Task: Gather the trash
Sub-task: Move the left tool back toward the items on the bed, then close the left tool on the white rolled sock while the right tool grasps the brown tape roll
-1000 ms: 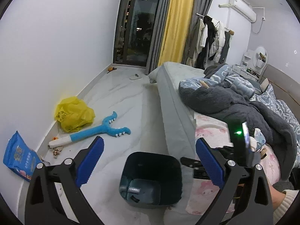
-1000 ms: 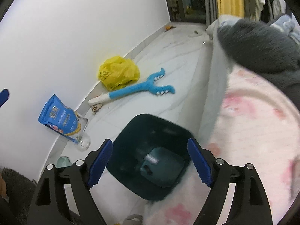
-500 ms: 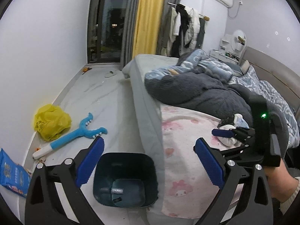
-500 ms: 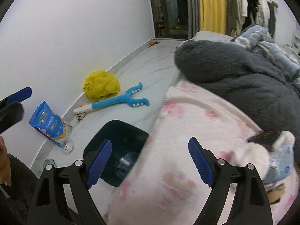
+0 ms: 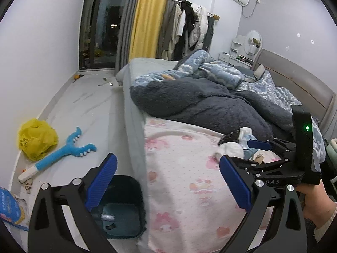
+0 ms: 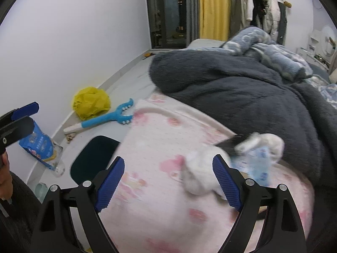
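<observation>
- Where a second ago the right gripper looked down into the dark bin, it has now swung onto the bed, its jaws wide apart and holding nothing.
- That puts the next trash in reach: a crumpled white tissue and a blue-printed wrapper, lower right of the right-wrist frame, touching the right-hand pad.
- The left gripper hangs spread wide, empty, over the bin and the bed edge.
- Motion blur smears the pile; a black item under it I can't identify.
</observation>
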A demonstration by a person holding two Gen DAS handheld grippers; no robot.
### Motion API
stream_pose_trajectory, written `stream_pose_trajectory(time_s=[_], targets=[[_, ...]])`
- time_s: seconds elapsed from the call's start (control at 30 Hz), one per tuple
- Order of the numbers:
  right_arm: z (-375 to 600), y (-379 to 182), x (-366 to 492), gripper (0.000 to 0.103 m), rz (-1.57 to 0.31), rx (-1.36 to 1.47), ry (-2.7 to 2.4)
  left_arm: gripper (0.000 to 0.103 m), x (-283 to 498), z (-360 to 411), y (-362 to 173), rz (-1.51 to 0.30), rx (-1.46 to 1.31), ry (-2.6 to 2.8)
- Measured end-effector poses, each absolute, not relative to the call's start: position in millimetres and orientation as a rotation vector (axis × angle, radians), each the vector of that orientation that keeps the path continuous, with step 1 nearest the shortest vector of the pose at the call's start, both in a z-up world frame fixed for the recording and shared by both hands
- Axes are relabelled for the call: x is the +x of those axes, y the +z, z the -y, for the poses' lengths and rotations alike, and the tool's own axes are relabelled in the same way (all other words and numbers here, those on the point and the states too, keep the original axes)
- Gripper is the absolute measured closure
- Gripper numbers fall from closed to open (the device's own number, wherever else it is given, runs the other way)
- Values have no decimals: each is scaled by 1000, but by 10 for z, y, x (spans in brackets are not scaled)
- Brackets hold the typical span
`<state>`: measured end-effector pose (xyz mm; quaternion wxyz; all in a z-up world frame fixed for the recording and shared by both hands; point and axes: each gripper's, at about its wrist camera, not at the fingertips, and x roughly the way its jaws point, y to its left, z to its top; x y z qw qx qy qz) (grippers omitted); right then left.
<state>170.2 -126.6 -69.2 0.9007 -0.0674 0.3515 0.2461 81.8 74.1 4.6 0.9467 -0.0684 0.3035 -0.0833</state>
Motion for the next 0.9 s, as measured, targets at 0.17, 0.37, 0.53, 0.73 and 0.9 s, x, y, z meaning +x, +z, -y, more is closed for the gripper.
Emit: stream_pose_trajectory(time_s=[0.17, 0.37, 0.53, 0.73, 0.9], targets=[[1509, -725, 1696, 16, -746, -225, 462, 4, 930, -547, 13, -622, -133, -201], [1869, -859, 1763, 16, -817, -269, 386, 4, 1076, -330, -41, -630, -119, -215], [1985, -979, 1819, 16, -870, -294, 366, 4, 1171, -169, -104, -637, -103, -250], [1971, -1157, 1929, 16, -934, -354, 353, 4, 1233, -55, -176, -641, -103, -275], [1962, -1246, 1984, 16, -965, -398, 346, 4, 1309, 0, -251, -650, -110, -279]])
